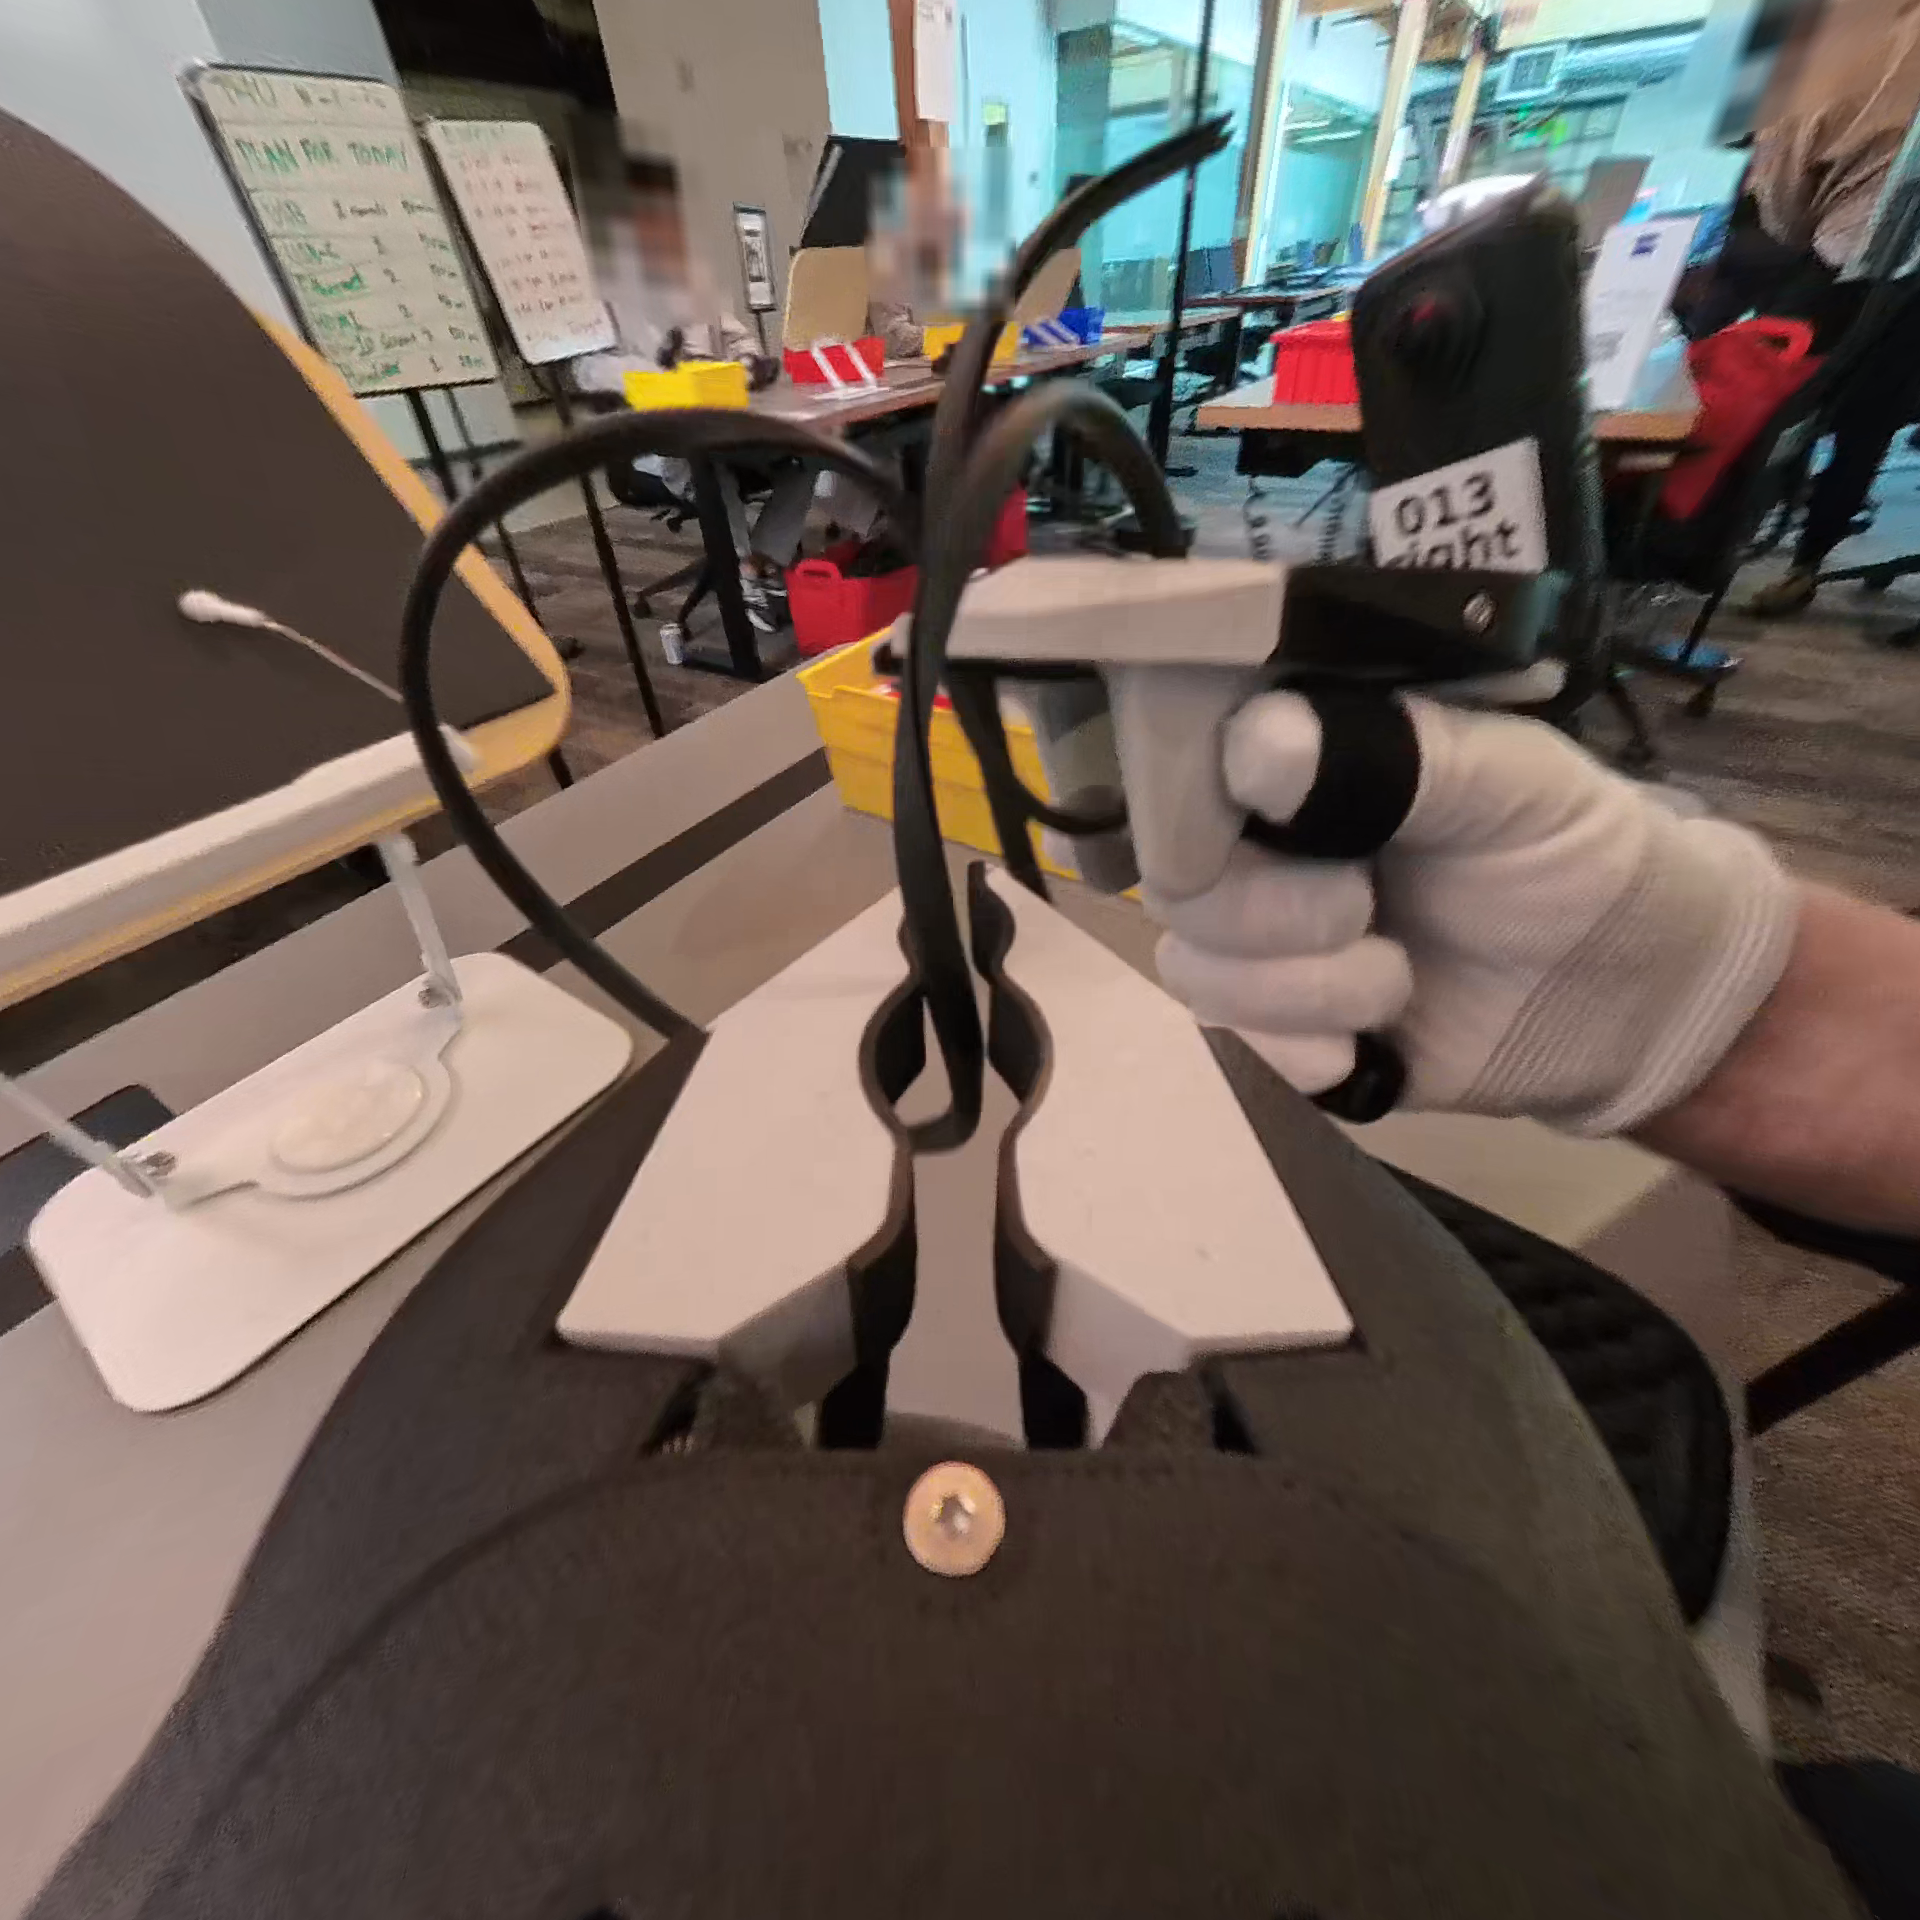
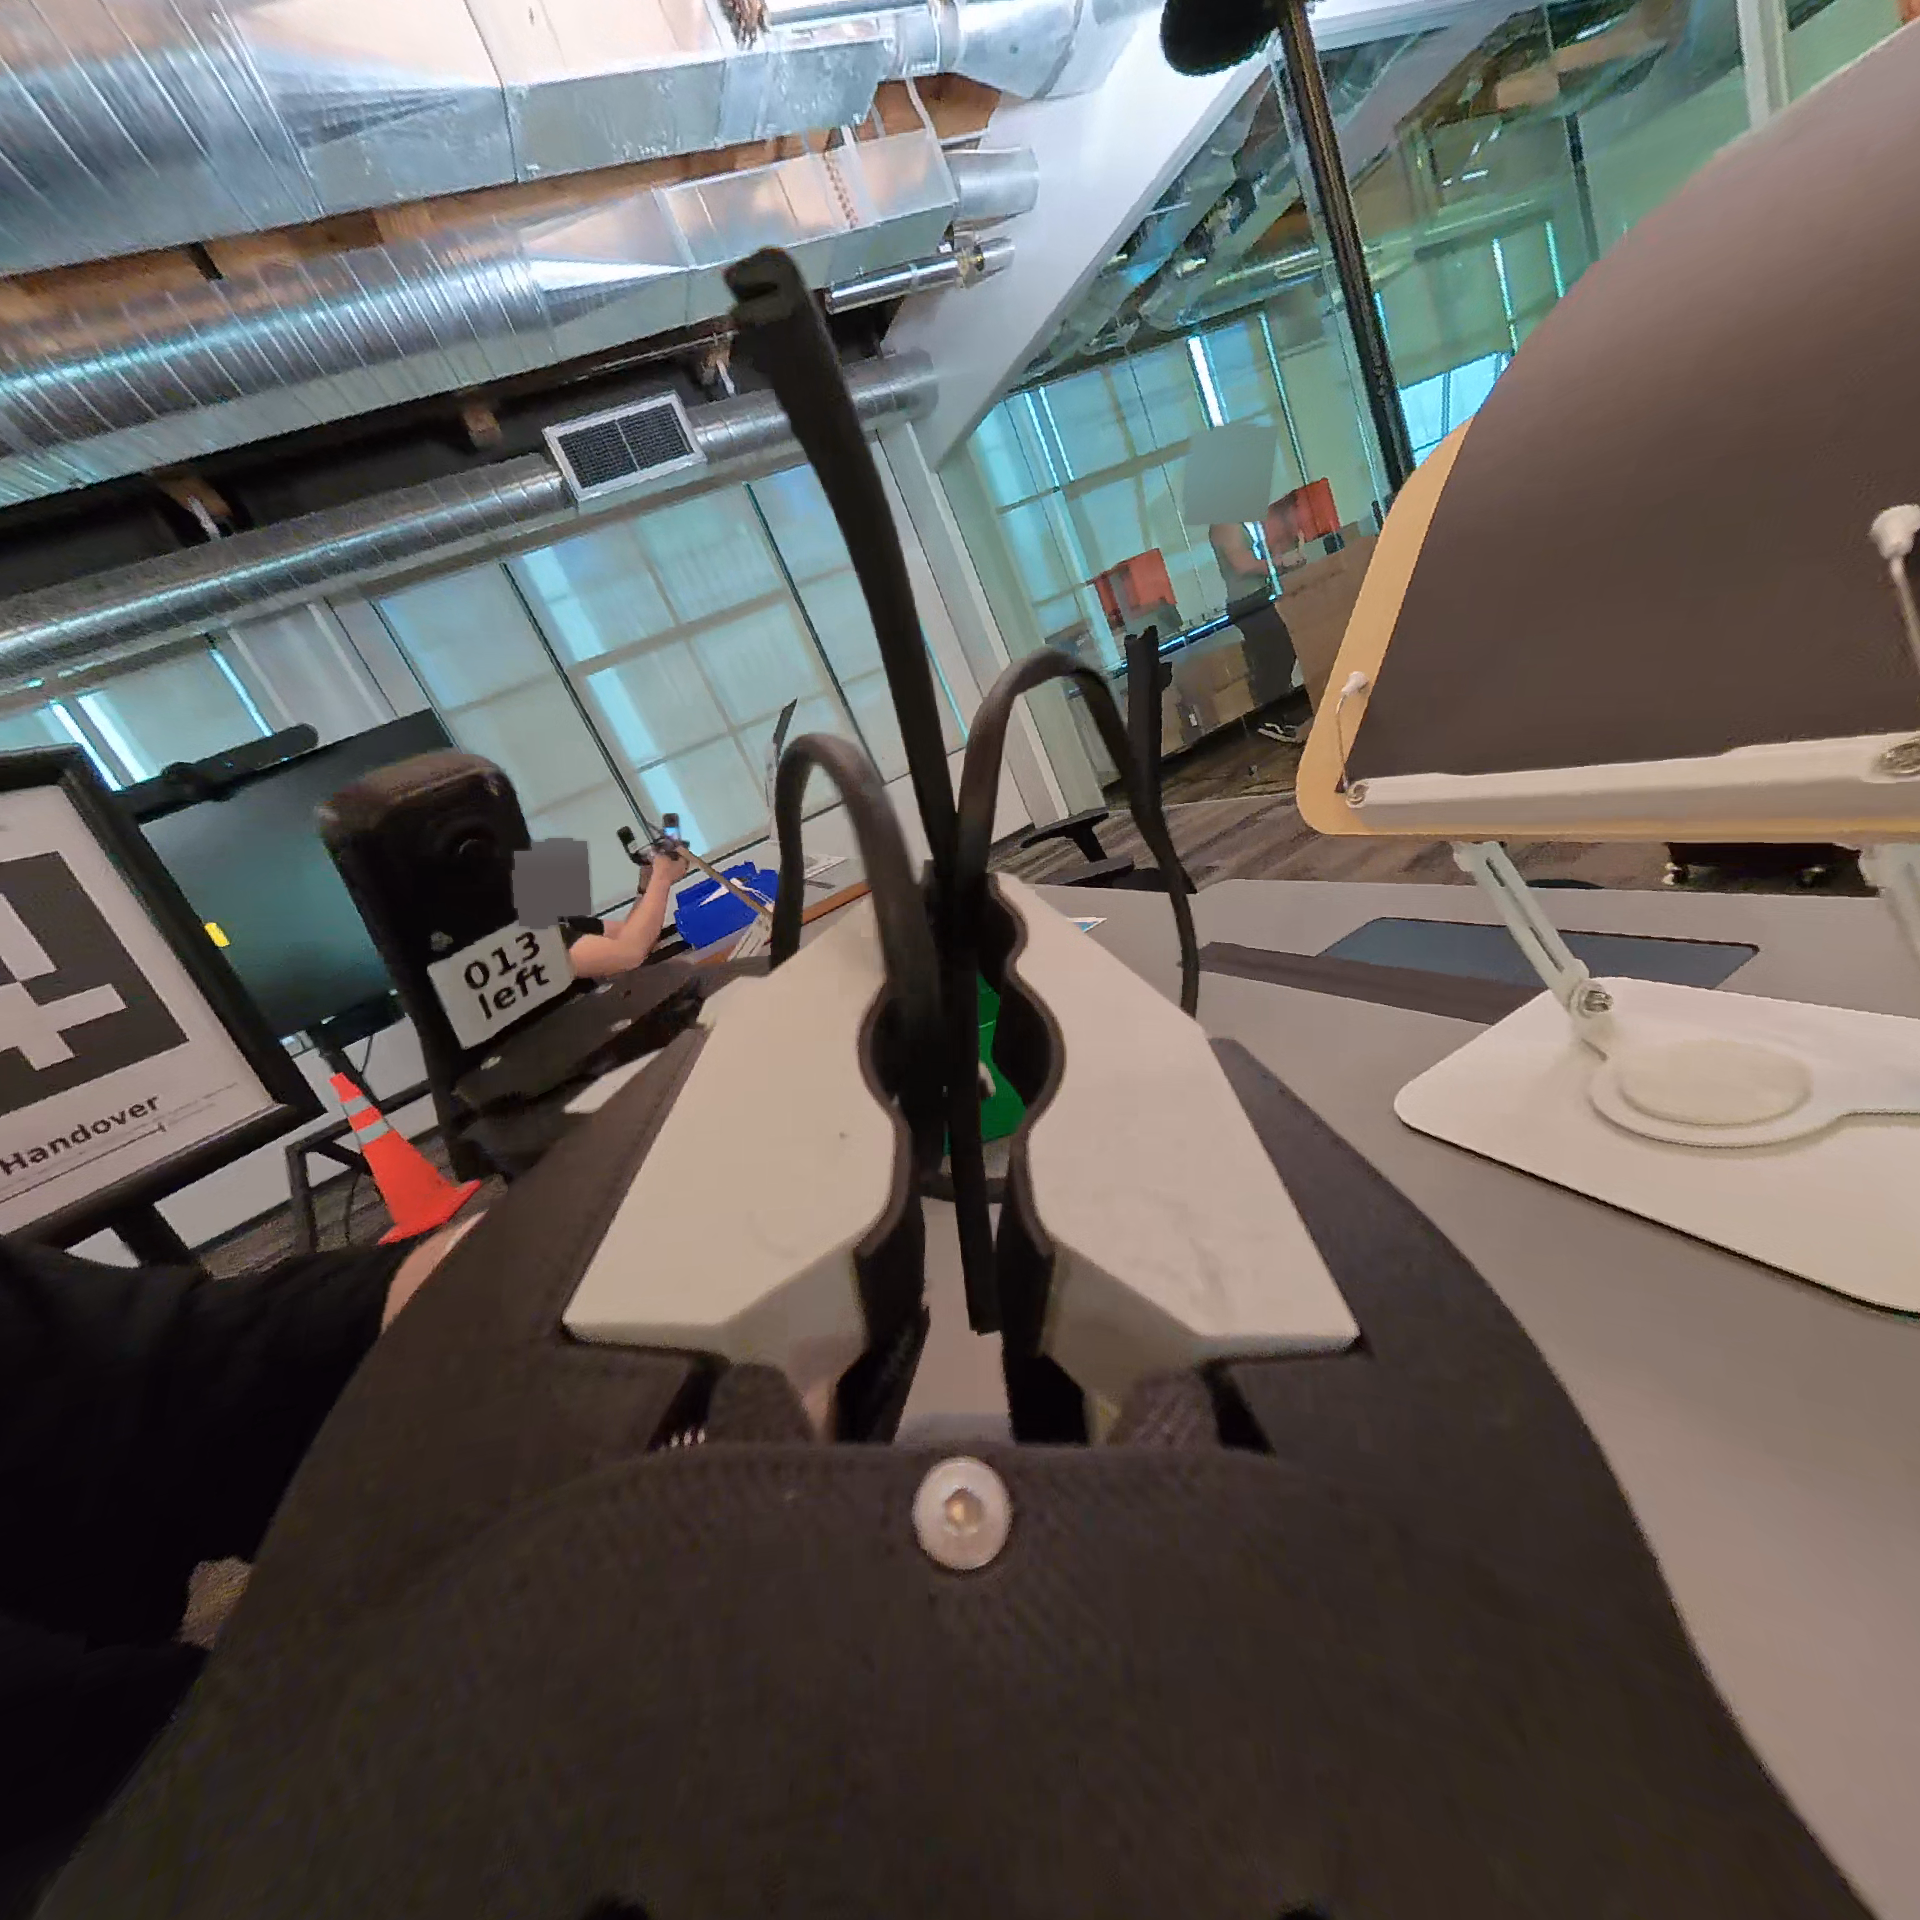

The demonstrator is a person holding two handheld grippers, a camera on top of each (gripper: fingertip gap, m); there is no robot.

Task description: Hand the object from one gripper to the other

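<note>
Two grippers (image 1: 951,997) (image 2: 961,997) – one black rubber strip (image 1: 935,790) – one white stand (image 1: 312,1143).

Black textured bodies carry white scalloped tongs (image 1: 951,1039), each with a silver screw (image 1: 953,1518); white knit glove (image 1: 1475,935).

Black rubber strip (image 1: 940,997) looped between left gripper (image 1: 951,1039) jaws, right gripper (image 1: 914,649) pinching it higher up, white-gloved hand (image 1: 1455,935)

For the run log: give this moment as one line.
stage: mid-handover | left tongs: shut on black rubber strip | right tongs: shut on strip
</note>
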